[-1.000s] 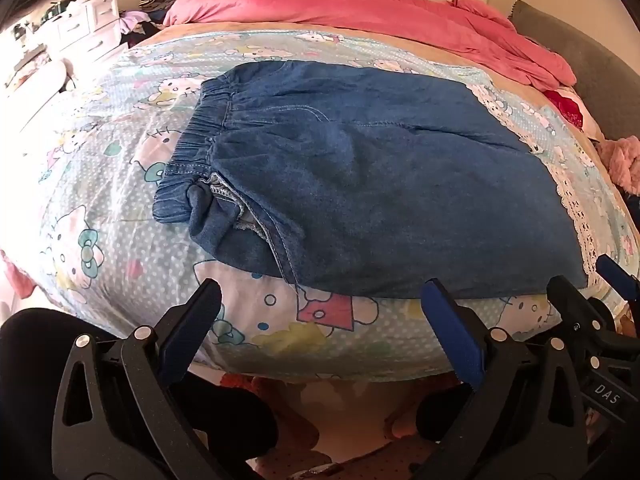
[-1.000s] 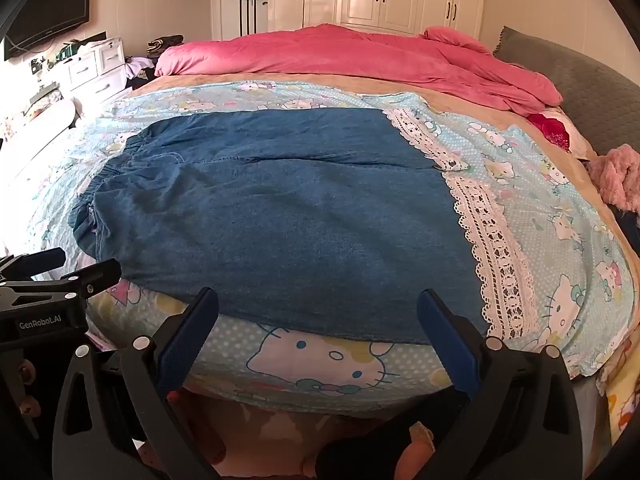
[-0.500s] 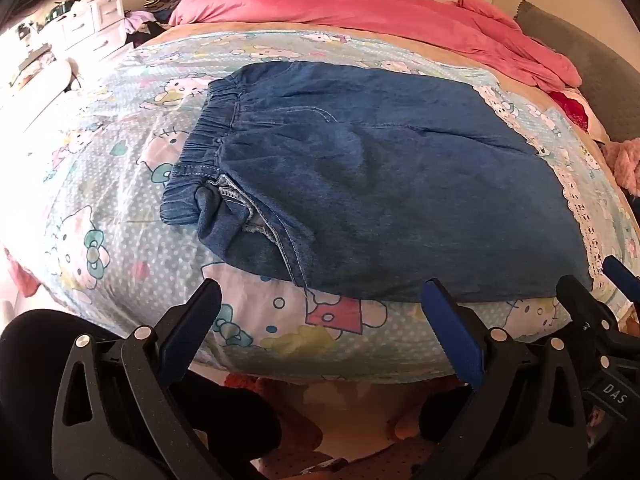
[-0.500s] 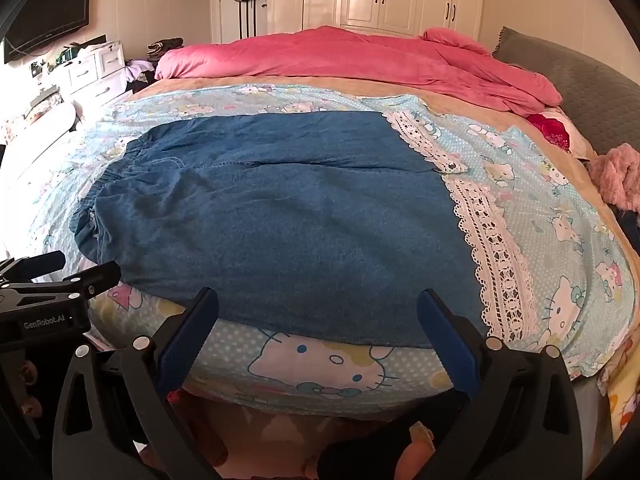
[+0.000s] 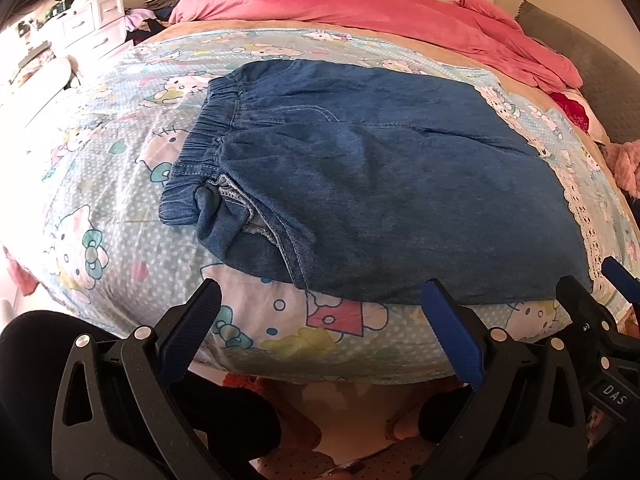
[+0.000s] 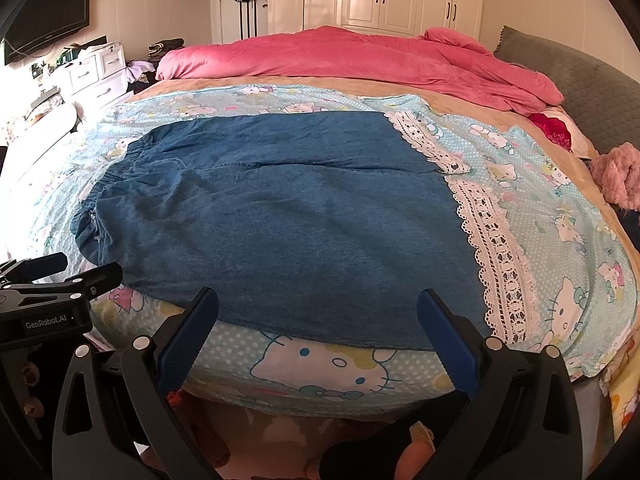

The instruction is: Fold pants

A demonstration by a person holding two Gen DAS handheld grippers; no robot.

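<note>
Blue denim pants [image 5: 372, 184] lie folded on the bed, elastic waistband to the left, a bunched corner at the near left. They also show in the right wrist view [image 6: 288, 224]. My left gripper [image 5: 320, 320] is open and empty, just short of the pants' near edge, over the bed's front edge. My right gripper [image 6: 318, 328] is open and empty, at the near edge of the pants. The right gripper shows at the right edge of the left wrist view [image 5: 592, 300]; the left one shows at the left edge of the right wrist view [image 6: 60, 276].
A Hello Kitty sheet [image 6: 560, 208] with a white lace strip [image 6: 496, 256] covers the bed. A pink duvet [image 6: 360, 60] lies at the far end. White drawers [image 6: 92, 72] stand at the left, a grey headboard [image 6: 592, 92] at the right.
Both grippers have risen and drawn back a little, so the pants sit lower in view. The pants have not moved. Both grippers stay open.
</note>
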